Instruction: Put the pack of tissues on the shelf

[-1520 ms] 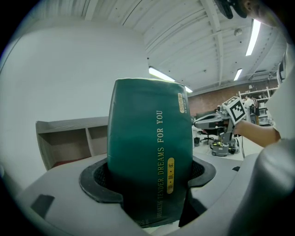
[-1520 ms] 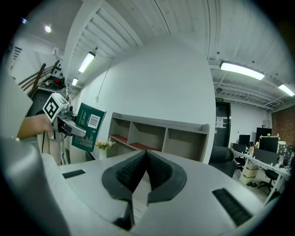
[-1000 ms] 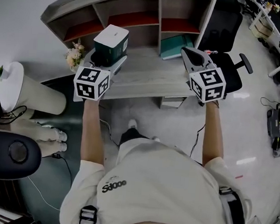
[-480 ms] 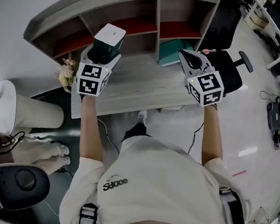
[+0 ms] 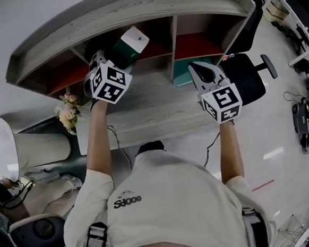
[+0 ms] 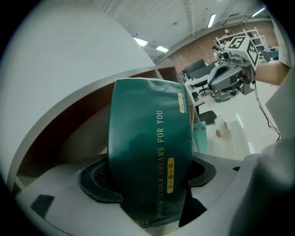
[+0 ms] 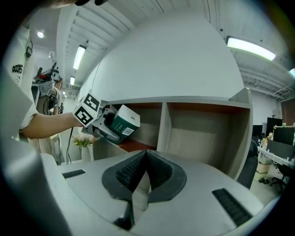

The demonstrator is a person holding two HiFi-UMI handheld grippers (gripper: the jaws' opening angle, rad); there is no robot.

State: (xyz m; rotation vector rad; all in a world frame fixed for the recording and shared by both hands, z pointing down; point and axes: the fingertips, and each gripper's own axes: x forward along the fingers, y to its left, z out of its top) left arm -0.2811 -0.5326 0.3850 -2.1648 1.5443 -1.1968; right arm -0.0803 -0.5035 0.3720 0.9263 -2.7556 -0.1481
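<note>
The pack of tissues (image 5: 130, 45), dark green with a white end, sits tilted between the jaws of my left gripper (image 5: 115, 58), which is shut on it. The pack is held in the air in front of the shelf's (image 5: 126, 7) middle compartment, close to its opening. In the left gripper view the green pack (image 6: 150, 156) fills the space between the two black pads. My right gripper (image 5: 202, 72) hangs over the desk to the right with its pads pressed together and nothing in them. From the right gripper view the pack (image 7: 125, 120) shows at the left compartment's mouth.
The shelf has several open compartments with red floors (image 5: 199, 44). A teal box (image 5: 181, 69) lies on the desk (image 5: 150, 106) under the right compartments. A black office chair (image 5: 248, 74) stands at the right, a vase of flowers (image 5: 66, 116) at the desk's left end.
My left gripper has raised the pack off the desk level and carried it forward to the shelf opening. The right gripper has kept its place, still shut.
</note>
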